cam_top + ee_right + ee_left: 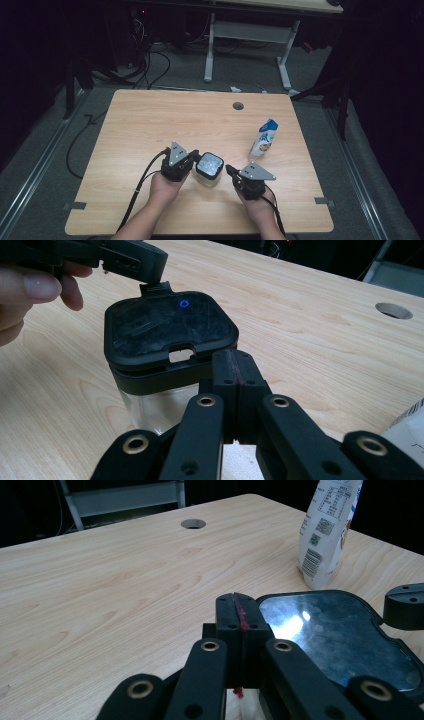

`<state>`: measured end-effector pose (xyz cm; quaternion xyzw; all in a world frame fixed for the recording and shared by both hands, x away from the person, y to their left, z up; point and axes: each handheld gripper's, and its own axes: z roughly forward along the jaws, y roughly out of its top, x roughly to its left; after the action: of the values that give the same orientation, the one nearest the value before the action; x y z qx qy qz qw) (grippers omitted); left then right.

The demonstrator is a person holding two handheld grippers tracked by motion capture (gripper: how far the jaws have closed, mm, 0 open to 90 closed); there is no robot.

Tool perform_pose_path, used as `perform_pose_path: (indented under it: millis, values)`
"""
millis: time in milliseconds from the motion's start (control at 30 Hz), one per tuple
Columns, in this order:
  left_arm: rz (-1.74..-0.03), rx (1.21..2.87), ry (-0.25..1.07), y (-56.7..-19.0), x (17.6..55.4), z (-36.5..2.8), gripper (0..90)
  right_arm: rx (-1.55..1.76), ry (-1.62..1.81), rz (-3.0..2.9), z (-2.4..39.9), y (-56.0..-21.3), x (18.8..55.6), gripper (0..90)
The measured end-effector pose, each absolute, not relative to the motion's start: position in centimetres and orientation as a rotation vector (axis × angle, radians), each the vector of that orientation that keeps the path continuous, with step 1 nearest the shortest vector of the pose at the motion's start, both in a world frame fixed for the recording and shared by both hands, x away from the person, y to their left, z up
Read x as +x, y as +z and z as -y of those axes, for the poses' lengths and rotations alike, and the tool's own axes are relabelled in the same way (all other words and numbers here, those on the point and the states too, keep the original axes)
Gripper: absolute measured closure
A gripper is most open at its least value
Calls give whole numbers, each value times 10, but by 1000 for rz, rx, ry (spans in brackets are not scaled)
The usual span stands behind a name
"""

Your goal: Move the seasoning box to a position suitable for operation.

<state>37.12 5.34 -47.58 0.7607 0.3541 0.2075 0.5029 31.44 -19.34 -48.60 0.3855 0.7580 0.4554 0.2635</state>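
A clear square jar with a black lid (209, 166) stands on the wooden table (150, 125) between my two grippers. My left gripper (195, 156) is shut with nothing between its jaws, and its tip (239, 601) rests at the lid's (330, 630) left edge. In the right gripper view the left gripper (150, 271) sits over a small tab at the lid's far rim. My right gripper (229, 169) is also shut and holds nothing. Its tip (231, 359) lies against the lid's (165, 330) near rim, beside a small notch.
A blue-and-white carton (264, 138) stands upright to the right of the jar, also in the left gripper view (327, 530). A round cable hole (238, 106) is in the far middle of the tabletop. Another desk's frame (247, 45) and cables lie on the floor beyond.
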Motion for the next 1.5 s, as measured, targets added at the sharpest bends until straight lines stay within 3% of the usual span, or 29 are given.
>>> perform_pose_path:
  millis: [1500]
  values:
    - [-865,1829,498,-477,373,-54,900,997,1277,-2052,184,-479,313,894]
